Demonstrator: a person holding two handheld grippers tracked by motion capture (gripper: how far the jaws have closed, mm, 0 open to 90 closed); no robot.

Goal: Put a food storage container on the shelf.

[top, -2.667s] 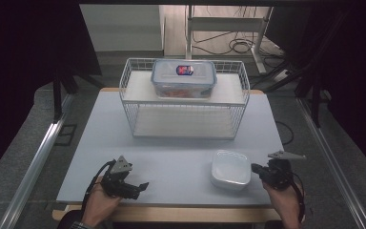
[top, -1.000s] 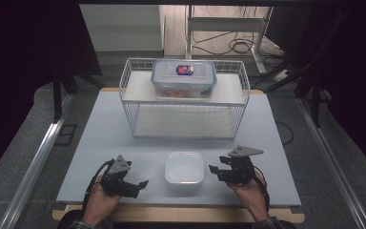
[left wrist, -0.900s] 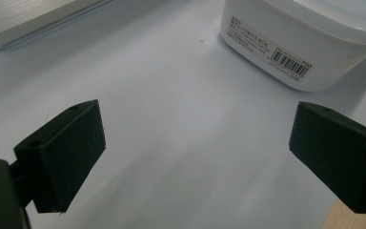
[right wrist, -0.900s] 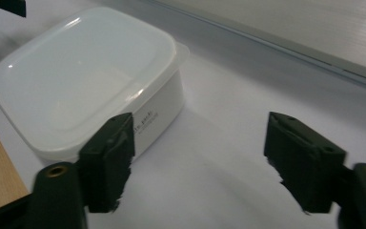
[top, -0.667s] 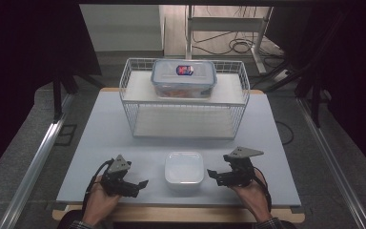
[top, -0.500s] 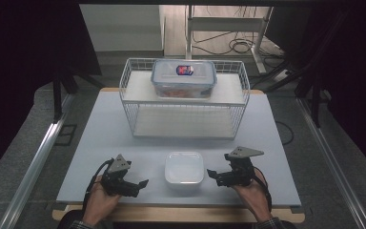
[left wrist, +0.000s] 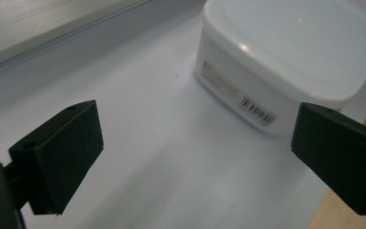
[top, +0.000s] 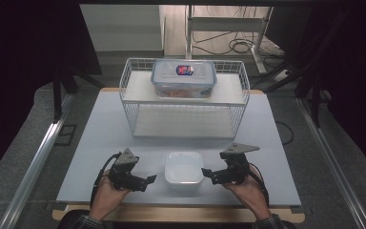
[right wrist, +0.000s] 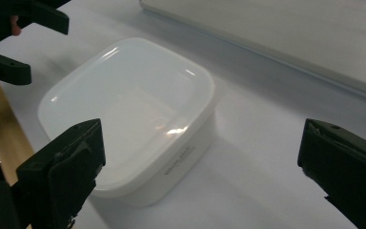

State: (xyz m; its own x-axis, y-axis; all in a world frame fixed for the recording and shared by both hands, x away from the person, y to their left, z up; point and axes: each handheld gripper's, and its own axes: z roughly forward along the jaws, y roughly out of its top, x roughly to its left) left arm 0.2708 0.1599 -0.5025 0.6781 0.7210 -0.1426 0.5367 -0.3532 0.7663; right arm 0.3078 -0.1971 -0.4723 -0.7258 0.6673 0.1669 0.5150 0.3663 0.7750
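White table [top: 100, 143]: wire rack [top: 183, 102], white tub [top: 184, 168].

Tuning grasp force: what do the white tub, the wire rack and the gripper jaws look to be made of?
White tub: likely glossy, slightly translucent plastic, given its highlights and printed barcode label. Wire rack: looks like white-coated metal wire in a thin grid. Left gripper and right gripper jaws: matte black, probably hard plastic, no shine; material uncertain.
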